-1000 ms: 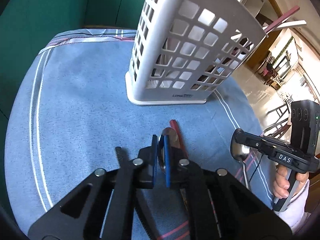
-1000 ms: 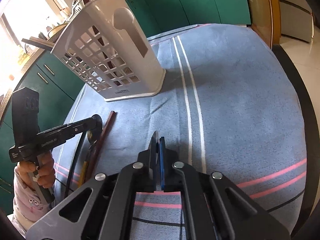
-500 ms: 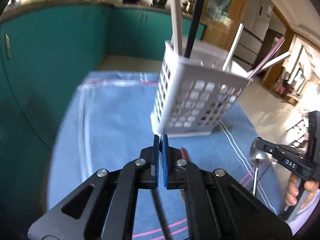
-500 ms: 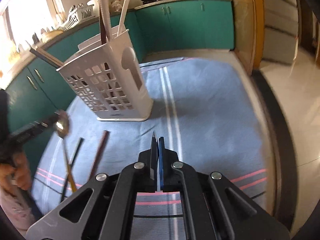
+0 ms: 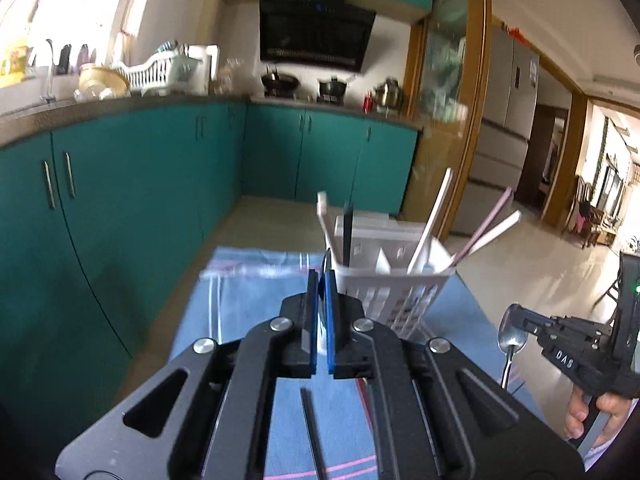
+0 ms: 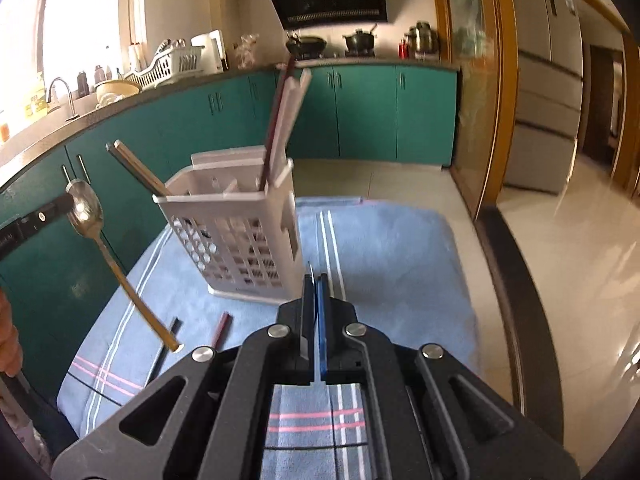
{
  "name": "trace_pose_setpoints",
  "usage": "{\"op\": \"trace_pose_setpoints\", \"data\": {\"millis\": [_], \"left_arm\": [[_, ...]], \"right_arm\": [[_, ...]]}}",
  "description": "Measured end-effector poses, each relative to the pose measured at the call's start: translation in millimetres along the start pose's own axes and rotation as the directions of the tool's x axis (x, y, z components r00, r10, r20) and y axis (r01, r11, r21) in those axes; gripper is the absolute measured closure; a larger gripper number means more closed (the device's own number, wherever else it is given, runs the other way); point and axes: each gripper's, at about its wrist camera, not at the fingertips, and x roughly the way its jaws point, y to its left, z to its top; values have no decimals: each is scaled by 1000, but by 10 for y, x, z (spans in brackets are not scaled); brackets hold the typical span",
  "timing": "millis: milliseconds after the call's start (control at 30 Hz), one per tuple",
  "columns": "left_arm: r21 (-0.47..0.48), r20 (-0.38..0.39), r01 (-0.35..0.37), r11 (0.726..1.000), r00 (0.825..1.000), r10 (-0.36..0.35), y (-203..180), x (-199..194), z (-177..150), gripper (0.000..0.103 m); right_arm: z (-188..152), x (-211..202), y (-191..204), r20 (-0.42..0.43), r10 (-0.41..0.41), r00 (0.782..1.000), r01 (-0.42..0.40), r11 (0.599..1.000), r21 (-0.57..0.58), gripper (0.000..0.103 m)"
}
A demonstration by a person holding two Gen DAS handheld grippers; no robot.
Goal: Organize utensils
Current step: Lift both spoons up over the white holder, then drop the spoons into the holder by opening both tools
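A white slotted utensil caddy [image 5: 390,280] [image 6: 236,232] stands on the blue cloth with several chopsticks in it. My left gripper [image 5: 319,280] is shut on a metal spoon, its bowl edge-on between the pads; in the right wrist view that spoon [image 6: 86,210] hangs handle-down to the left of the caddy, above the cloth. My right gripper [image 6: 314,280] is shut on a second spoon, seen in the left wrist view [image 5: 511,336] with its handle hanging down. A black chopstick [image 6: 166,344] and a dark red chopstick [image 6: 222,330] lie on the cloth.
The blue striped cloth [image 6: 392,264] covers a small table. Teal kitchen cabinets [image 5: 120,208] stand behind and to the left, with a tiled floor [image 6: 560,264] to the right. A black chopstick [image 5: 310,420] lies below my left gripper.
Both grippers have lifted from the cloth and tilted up, each carrying its spoon. The caddy now sits lower and farther in both views.
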Motion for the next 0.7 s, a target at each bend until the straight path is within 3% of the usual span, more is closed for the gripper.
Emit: {"op": "trace_pose_setpoints", "data": {"millis": [200, 433, 500, 600, 700], "left_arm": [[-12, 113, -14, 1000, 993, 15, -32, -250, 439, 100], [-18, 267, -85, 996, 960, 86, -209, -280, 997, 100], [1, 272, -120, 993, 955, 115, -290, -138, 1109, 100], [19, 251, -150, 989, 958, 140, -355, 119, 1175, 100], [40, 230, -181, 983, 959, 167, -380, 410, 1157, 100]], "right_arm": [[467, -284, 144, 116, 2, 993, 4, 999, -53, 101], [1111, -448, 409, 286, -25, 958, 58, 993, -108, 101], [1268, -372, 479, 310, -38, 950, 75, 991, -110, 101], [1470, -128, 622, 356, -125, 926, 180, 976, -125, 101], [1524, 144, 684, 348, -164, 923, 220, 967, -128, 101]]}}
